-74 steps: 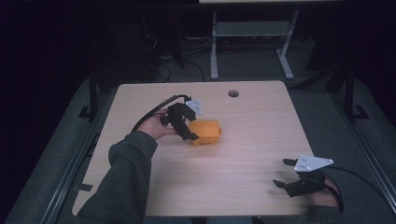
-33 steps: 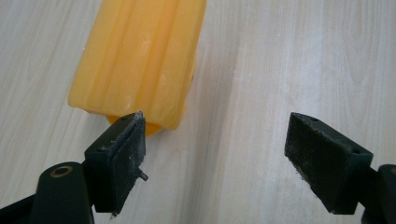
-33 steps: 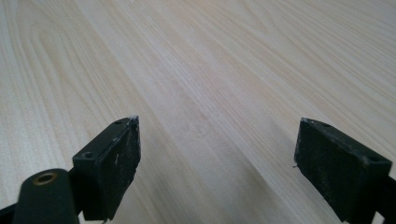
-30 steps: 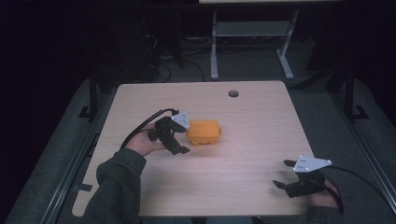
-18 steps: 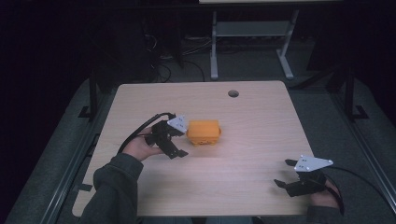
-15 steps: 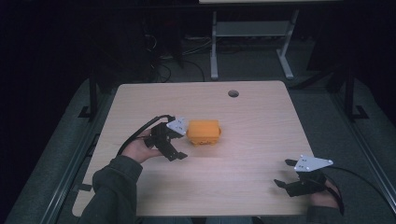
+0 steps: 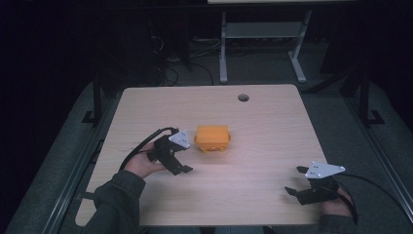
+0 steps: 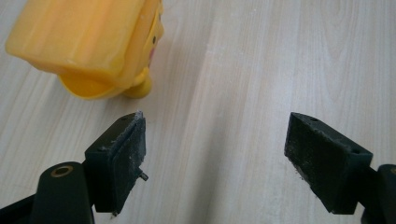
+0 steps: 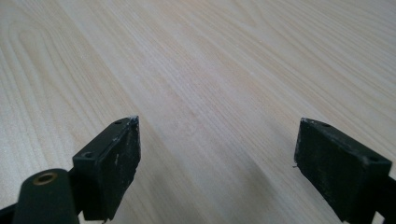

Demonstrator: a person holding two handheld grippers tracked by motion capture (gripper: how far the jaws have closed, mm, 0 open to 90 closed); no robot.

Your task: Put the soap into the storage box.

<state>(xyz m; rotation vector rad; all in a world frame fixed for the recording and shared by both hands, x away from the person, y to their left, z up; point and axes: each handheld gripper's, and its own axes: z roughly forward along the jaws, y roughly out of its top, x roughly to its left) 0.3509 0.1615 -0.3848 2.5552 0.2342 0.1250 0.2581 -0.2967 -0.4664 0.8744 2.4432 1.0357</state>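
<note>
An orange plastic box [image 7: 213,139] with a lid lies in the middle of the wooden table [image 7: 263,126]. In the left gripper view the same box [image 8: 88,44] lies ahead and to the left, apart from the jaws. My left gripper [image 7: 184,164] is down and to the left of the box, open, with nothing between its jaws [image 8: 215,154]. My right gripper [image 7: 294,181] rests near the table's front right corner, open and empty, with bare wood in front of it [image 9: 217,158].
A round cable hole [image 7: 243,97] is near the table's far edge. A metal stand [image 7: 258,34] with two legs is on the floor behind the table. Dark floor rails run along both sides.
My left gripper has let go of the orange box and drawn back toward the front left. The box stays where it was. The right gripper has not moved.
</note>
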